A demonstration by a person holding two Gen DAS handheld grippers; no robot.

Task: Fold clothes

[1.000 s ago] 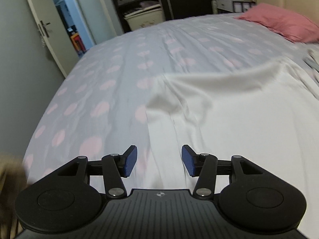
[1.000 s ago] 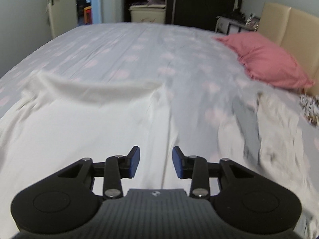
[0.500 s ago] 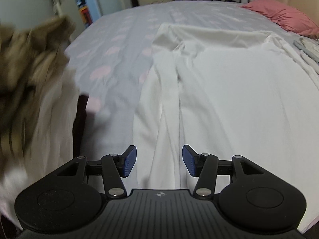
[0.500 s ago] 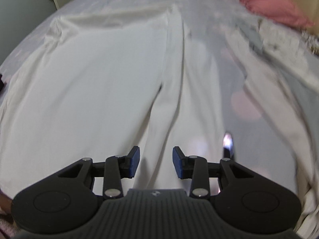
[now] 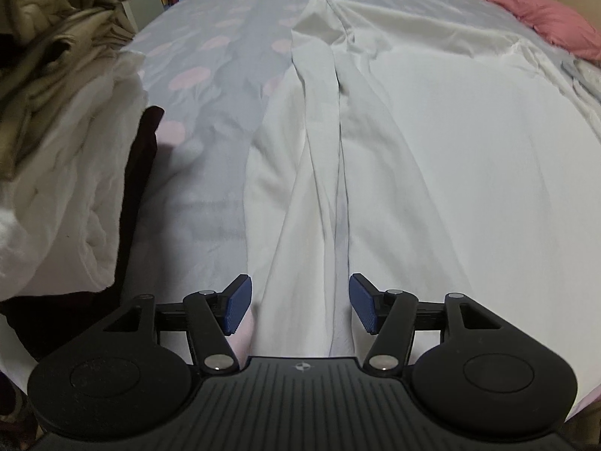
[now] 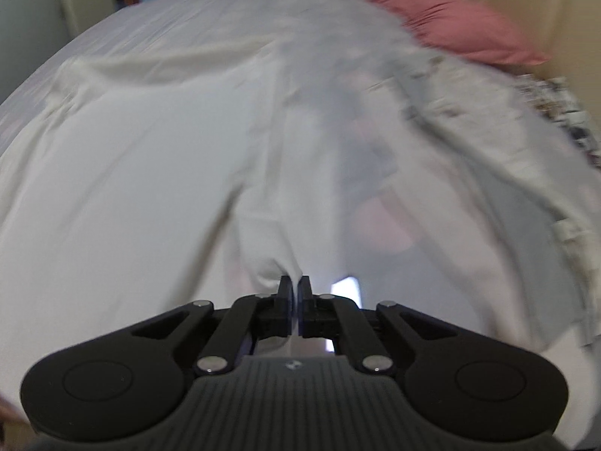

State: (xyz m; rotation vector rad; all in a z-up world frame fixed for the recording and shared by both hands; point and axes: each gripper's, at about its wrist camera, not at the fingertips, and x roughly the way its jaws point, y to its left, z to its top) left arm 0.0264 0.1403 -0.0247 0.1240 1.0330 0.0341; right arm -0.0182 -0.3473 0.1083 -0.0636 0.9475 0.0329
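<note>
A large white garment [image 5: 432,143] lies spread over the bed, with a long bunched fold along its left side running toward me. My left gripper [image 5: 299,308] is open, its blue pads on either side of the near end of that fold, with the cloth between them. In the right wrist view the same white garment [image 6: 150,158] fills the left half. My right gripper [image 6: 295,293] is shut on a pinch of its near edge. This view is motion-blurred.
A heap of white, tan-striped and dark clothes [image 5: 56,131] sits at the left. The bed sheet [image 5: 225,37] is grey with pink spots. A pink pillow [image 6: 462,34] lies at the headboard, and a grey garment [image 6: 488,143] lies crumpled on the right.
My right gripper has gone from open to shut on the white garment's near edge. My left gripper has come lower and closer to the bunched fold, staying open. The clothes heap is now sharp at the left.
</note>
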